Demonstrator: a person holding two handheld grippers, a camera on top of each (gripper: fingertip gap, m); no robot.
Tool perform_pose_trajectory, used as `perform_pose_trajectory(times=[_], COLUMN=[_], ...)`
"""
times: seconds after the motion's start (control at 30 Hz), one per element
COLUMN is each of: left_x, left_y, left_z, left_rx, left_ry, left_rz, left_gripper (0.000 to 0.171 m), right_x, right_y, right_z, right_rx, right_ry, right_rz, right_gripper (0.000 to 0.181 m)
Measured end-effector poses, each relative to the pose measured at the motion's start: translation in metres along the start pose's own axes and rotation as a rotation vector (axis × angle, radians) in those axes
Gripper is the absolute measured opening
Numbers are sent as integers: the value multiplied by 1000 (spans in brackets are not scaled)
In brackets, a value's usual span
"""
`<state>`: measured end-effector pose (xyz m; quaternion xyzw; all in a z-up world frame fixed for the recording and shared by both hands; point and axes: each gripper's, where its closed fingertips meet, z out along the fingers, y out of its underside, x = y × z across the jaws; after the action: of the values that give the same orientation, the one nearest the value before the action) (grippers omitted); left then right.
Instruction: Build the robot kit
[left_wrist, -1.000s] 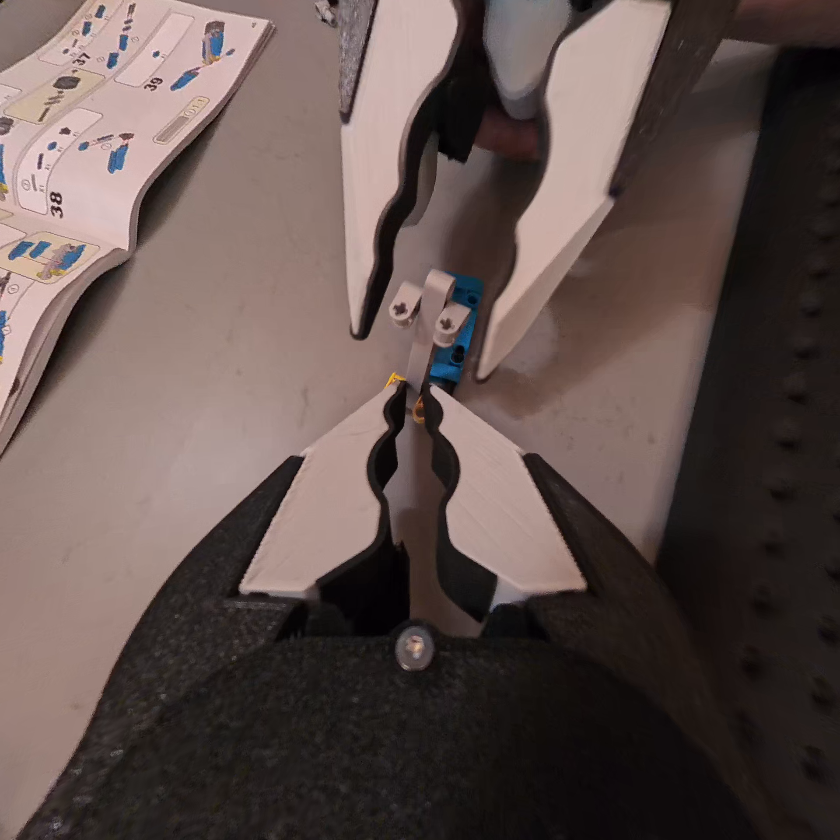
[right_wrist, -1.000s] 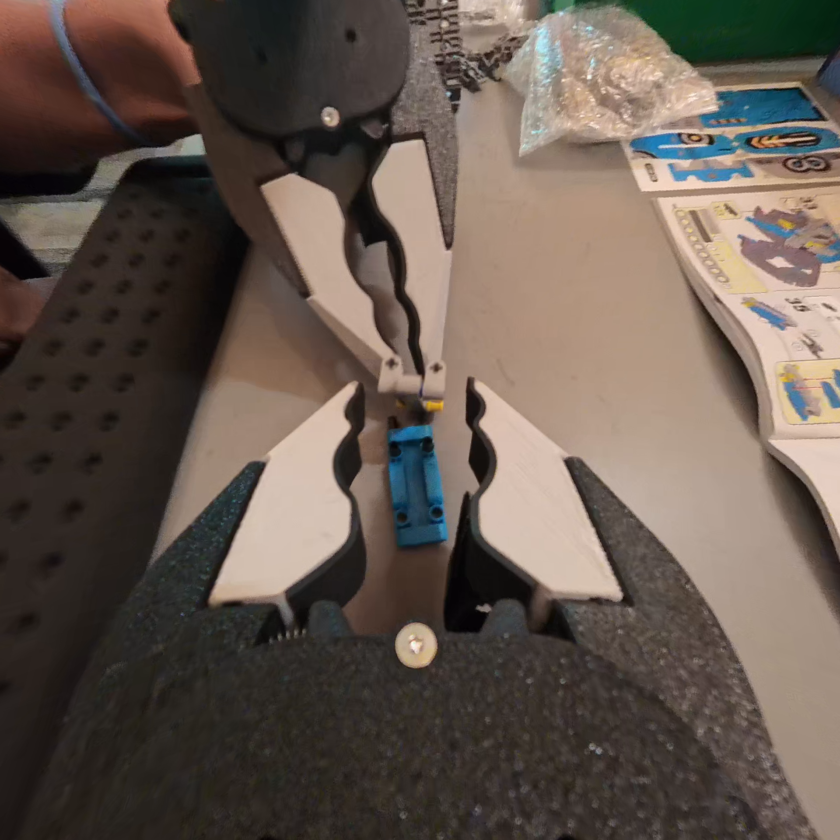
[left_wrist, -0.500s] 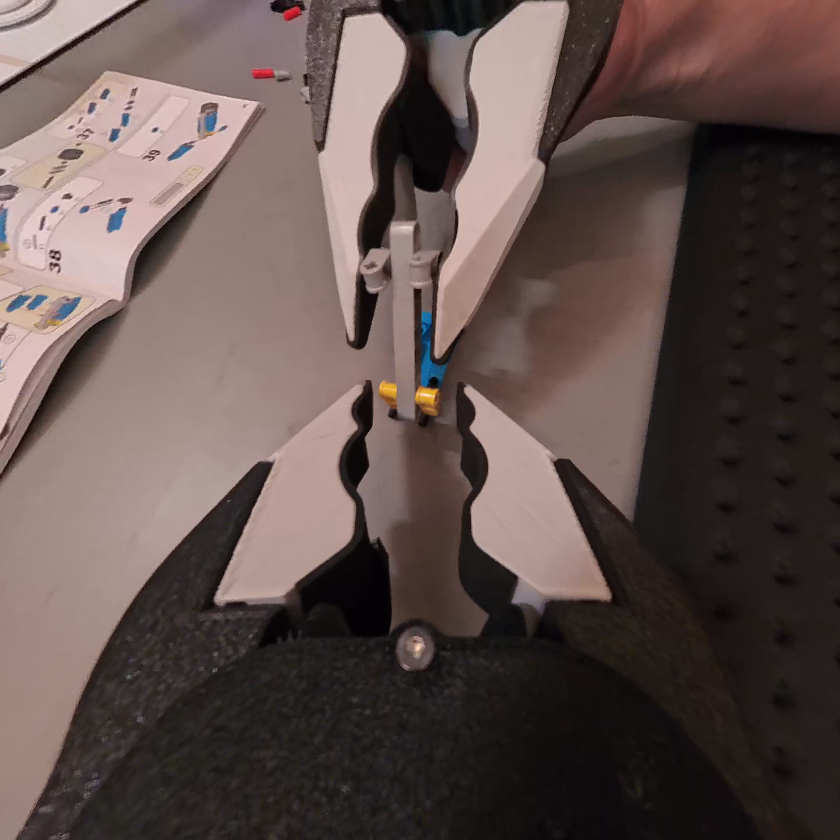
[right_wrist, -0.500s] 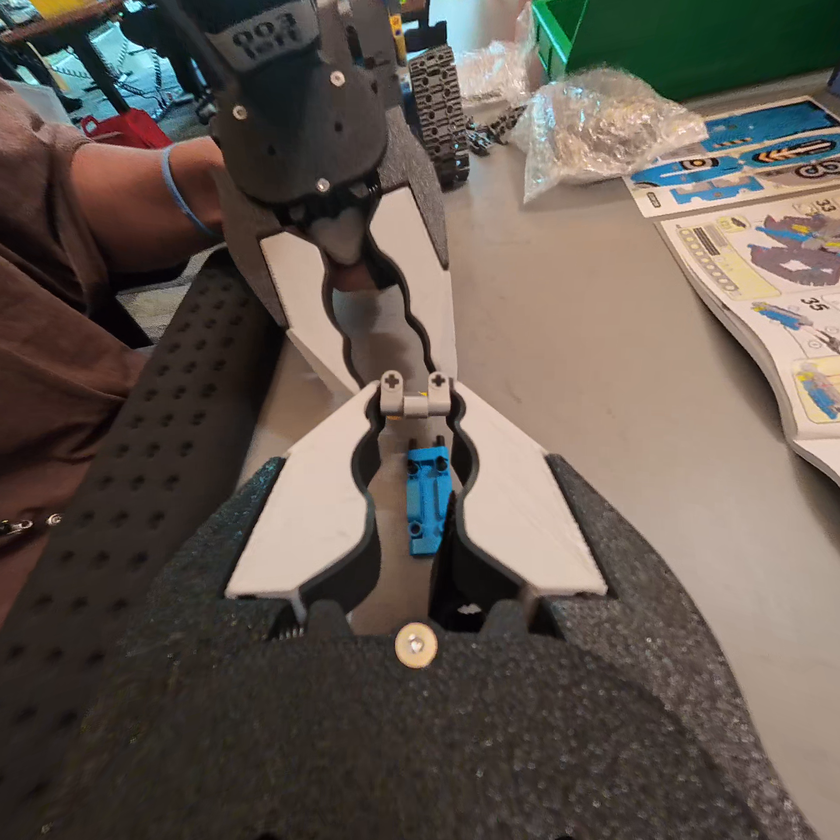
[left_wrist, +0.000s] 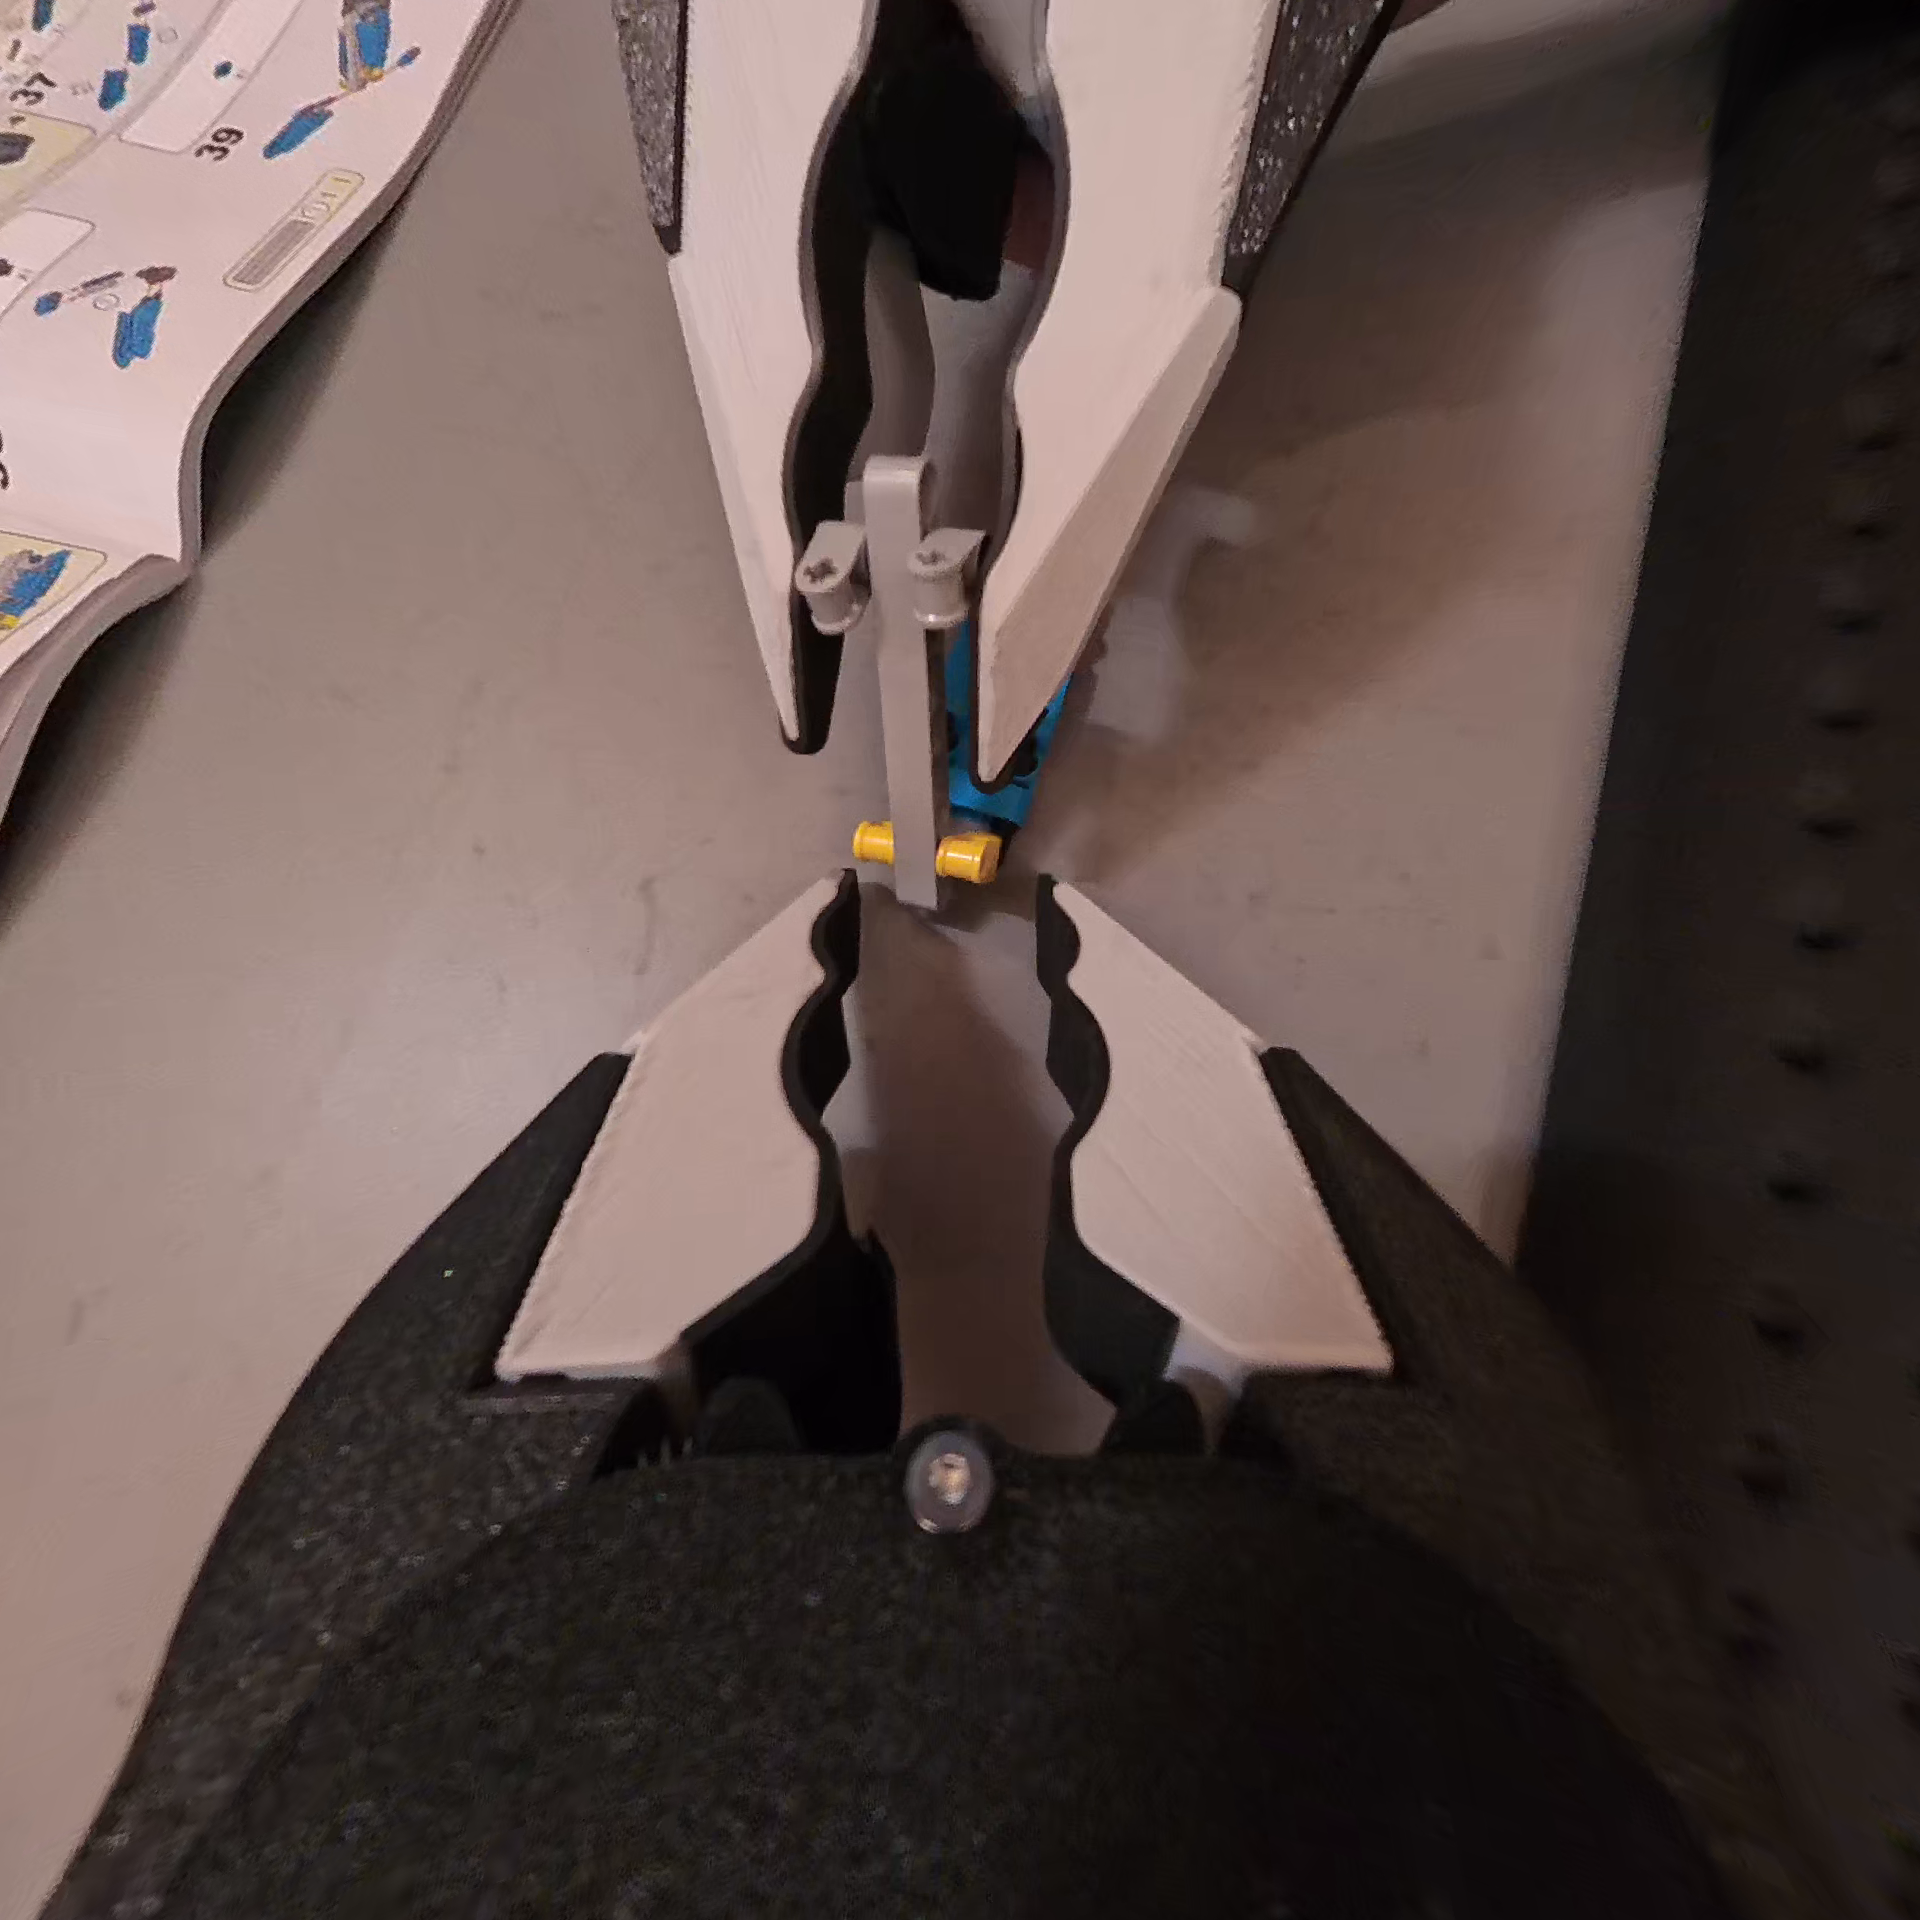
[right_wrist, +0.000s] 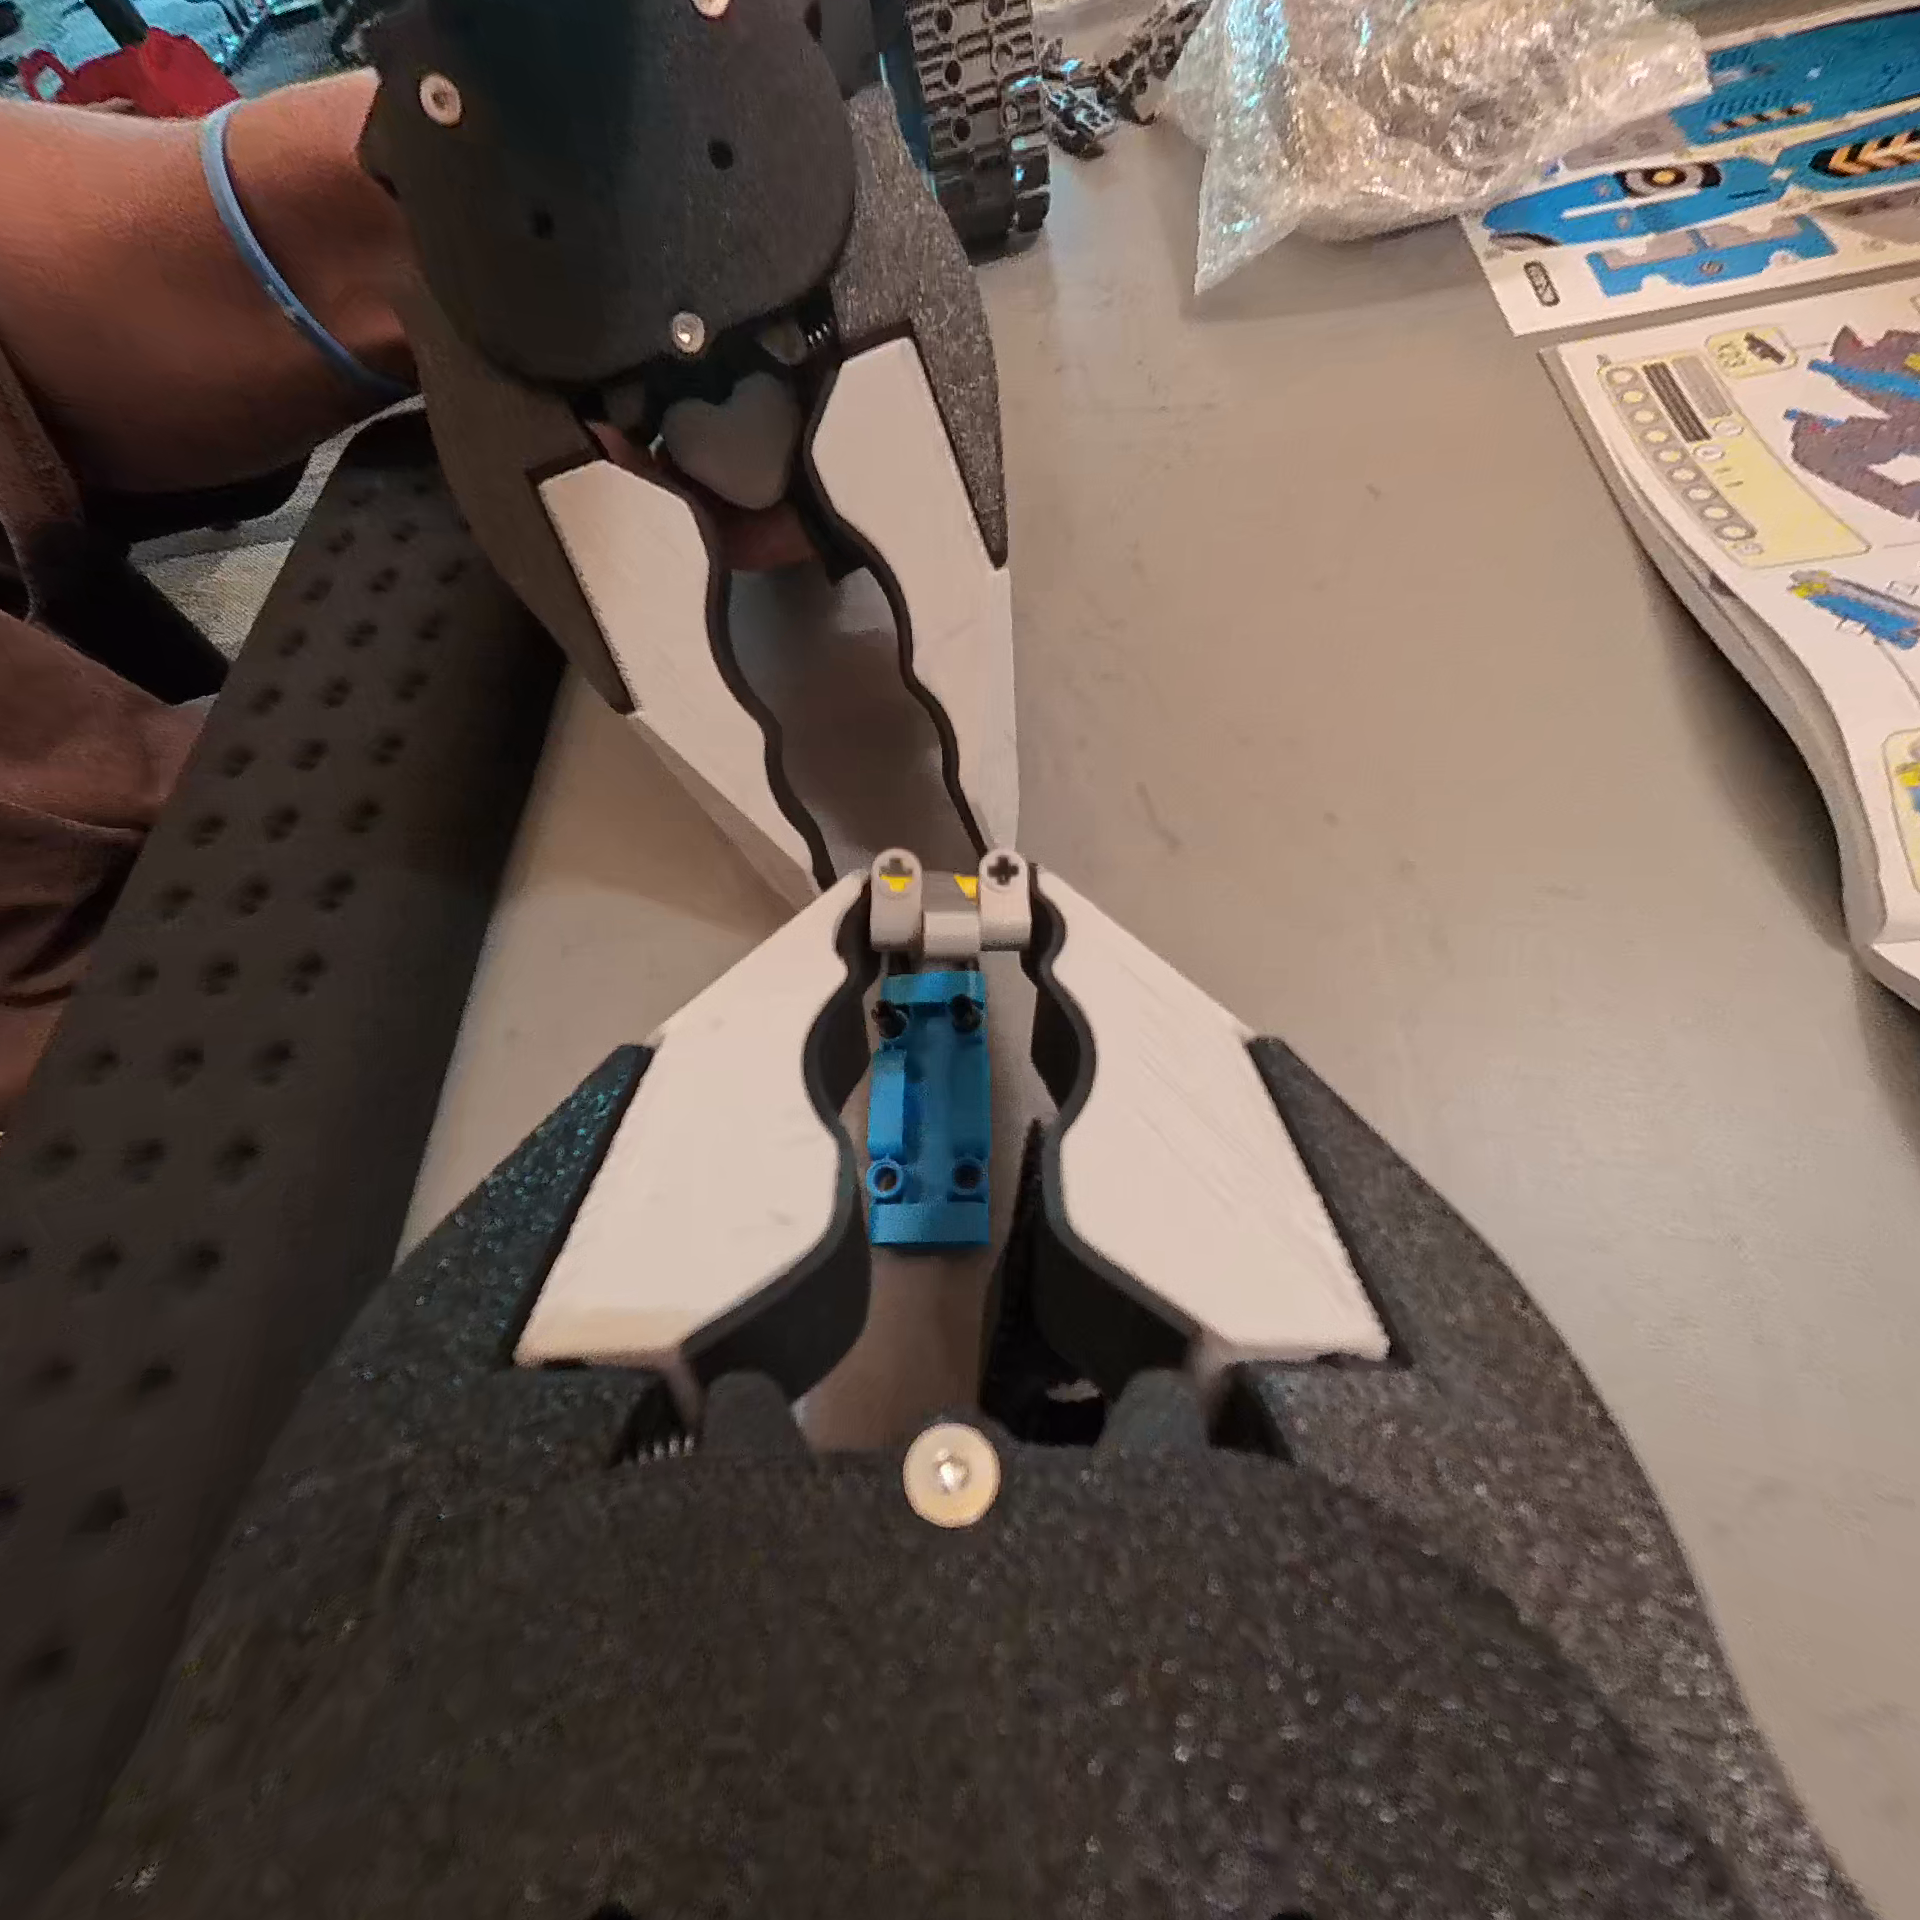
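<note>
The left gripper (left_wrist: 945, 883) stands with jaws apart, the grey beam's (left_wrist: 902, 665) yellow-pinned end (left_wrist: 966, 858) just beyond its tips at 12 o'clock. Farther at 12, the right gripper (left_wrist: 888, 743) pinches the beam's grey connectors (right_wrist: 948, 902), the blue block (right_wrist: 928, 1117) hanging between its fingers. Best to keep that pinch square. An instruction booklet (left_wrist: 135, 260) lies at 10 o'clock.

We see soft, even indoor light in both views. In the left wrist view a pale sheen lies on the grey table (left_wrist: 416, 831), and the dark perforated mat (left_wrist: 1766, 935) at the right is smeared by blur. The right wrist view is brighter; its plastic bag (right_wrist: 1403, 114) glints. Wide-angle distortion bends the edges, and the instruction booklet (right_wrist: 1766, 582) curves.
</note>
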<state>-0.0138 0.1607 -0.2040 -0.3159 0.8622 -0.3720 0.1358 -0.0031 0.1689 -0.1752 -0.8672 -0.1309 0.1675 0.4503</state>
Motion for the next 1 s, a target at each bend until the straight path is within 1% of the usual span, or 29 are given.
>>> perform_pose_trajectory(times=[0.2,0.33,0.47,0.63,0.73,0.87,1.0], left_x=[-5,-4,-2,0,0,1,3], left_y=[-1,-7,-5,-4,-4,-5,-6], left_z=[0,-1,2,0,2,5,8], left_rx=[6,37,20,22,16,6,1], left_ry=[-16,-1,17,51,60,65,80], left_rz=[15,32,38,20,23,56,68], left_gripper=[34,38,38,38,37,31,31], right_x=[-3,-7,-4,-4,-3,-4,-5], right_y=[-3,-7,1,-2,2,5,11], right_z=[-2,-3,0,-1,0,-1,-3], right_rx=[18,42,8,27,9,0,-24], right_ry=[0,-24,-16,-16,-14,-25,-36], right_rz=[-19,-17,-34,-45,-47,-39,-23], right_gripper=[26,26,26,26,26,26,26])
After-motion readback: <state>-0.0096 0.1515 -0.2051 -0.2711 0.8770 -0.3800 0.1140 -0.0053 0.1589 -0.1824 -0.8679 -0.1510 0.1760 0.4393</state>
